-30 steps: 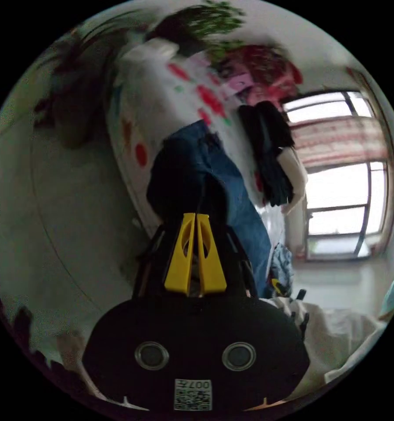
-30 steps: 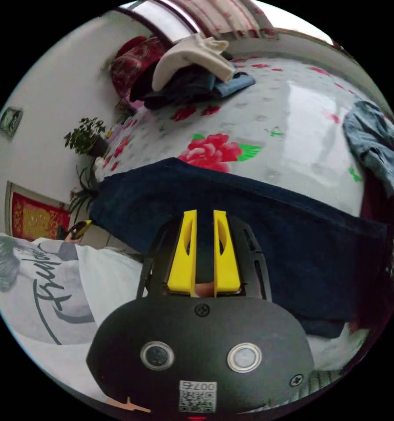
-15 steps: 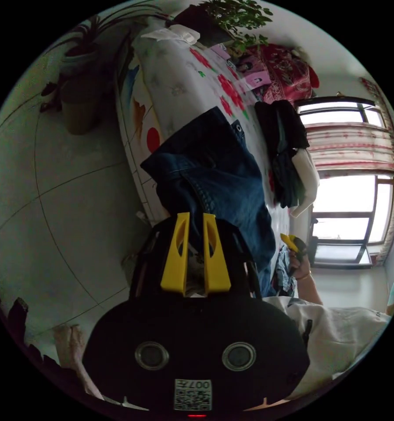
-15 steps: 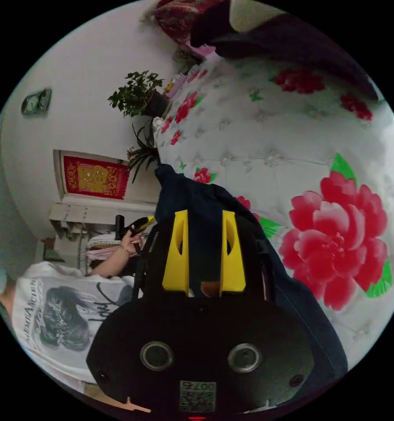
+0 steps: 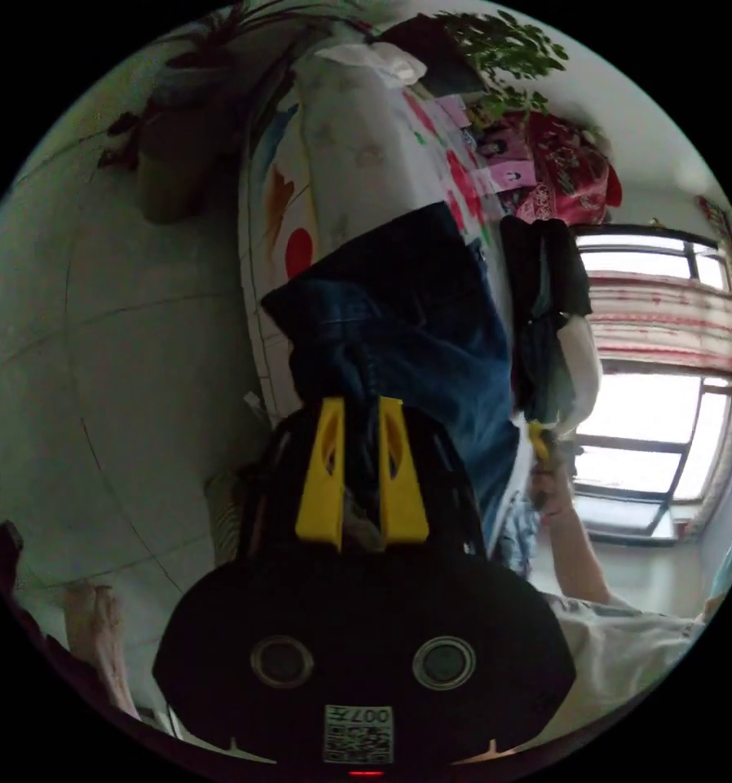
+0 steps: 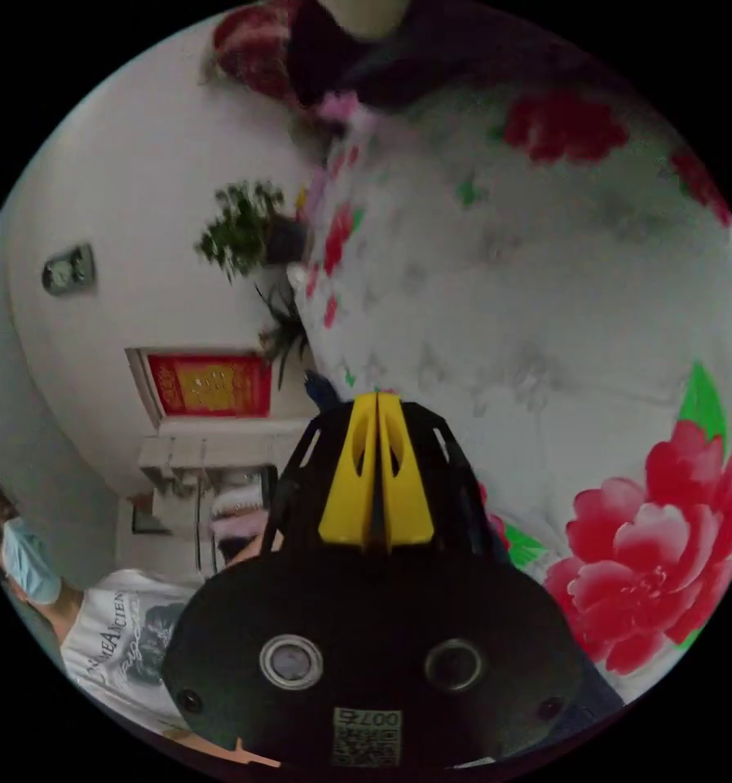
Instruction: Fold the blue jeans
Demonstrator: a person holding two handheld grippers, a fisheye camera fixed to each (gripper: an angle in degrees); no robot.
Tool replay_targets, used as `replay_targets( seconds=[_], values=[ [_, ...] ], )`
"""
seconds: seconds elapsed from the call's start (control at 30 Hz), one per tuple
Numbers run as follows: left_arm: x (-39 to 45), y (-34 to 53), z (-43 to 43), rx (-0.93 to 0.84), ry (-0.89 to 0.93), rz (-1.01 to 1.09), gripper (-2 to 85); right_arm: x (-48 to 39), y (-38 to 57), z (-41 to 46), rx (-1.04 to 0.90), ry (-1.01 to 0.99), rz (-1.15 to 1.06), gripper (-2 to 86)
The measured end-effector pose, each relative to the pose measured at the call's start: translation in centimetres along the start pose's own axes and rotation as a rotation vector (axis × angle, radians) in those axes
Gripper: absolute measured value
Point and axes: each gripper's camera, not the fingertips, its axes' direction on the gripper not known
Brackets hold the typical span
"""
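My left gripper (image 5: 362, 477) pinches dark blue denim jeans (image 5: 415, 342), frame centre (draped off flowered white bed (image 5: 358, 163)). My right gripper (image 6: 376, 481): jaws together, contents unclear. Risk: heavy denim slipping out.

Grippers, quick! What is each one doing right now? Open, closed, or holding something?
Left gripper: shut on the blue jeans, denim bunched between its jaws.
Right gripper: jaws pressed together; whether cloth is pinched between them cannot be told.
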Motion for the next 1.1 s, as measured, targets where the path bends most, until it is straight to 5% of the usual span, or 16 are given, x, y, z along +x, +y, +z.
replay_targets(
  seconds=[0.07,0.2,0.33,0.53,0.7,0.9,1.1],
  values=[
    [3.9,-1.7,0.5,-0.023,-0.087,0.133,3.2,0.3,-1.4,-4.6,0.204,-0.057,0.024,0.1],
    [7.8,-3.0,2.4,-0.112,-0.257,0.249,3.7,-0.9,-2.4,-5.6,0.142,0.075,-0.056,0.5],
    [3.2,0.1,0.8,-0.021,-0.11,0.077,6.2,-1.3,1.3,-0.7,-0.077,0.209,-0.16,2.5],
    [-3.8,4.2,0.7,0.05,0.193,-0.16,10.8,0.4,1.8,4.2,-0.189,0.12,-0.089,4.2],
    [-3.2,3.0,3.9,-0.059,0.179,-0.127,12.1,1.0,1.2,8.5,-0.374,0.203,-0.068,1.9],
    [4.8,-0.5,3.7,-0.103,-0.028,0.053,0.9,-0.3,0.7,4.4,-0.219,0.209,-0.151,0.1],
    [15.0,-4.0,4.0,-0.067,-0.083,0.359,-0.6,-1.4,1.6,1.0,-0.02,0.3,-0.125,0.1]
  ],
)
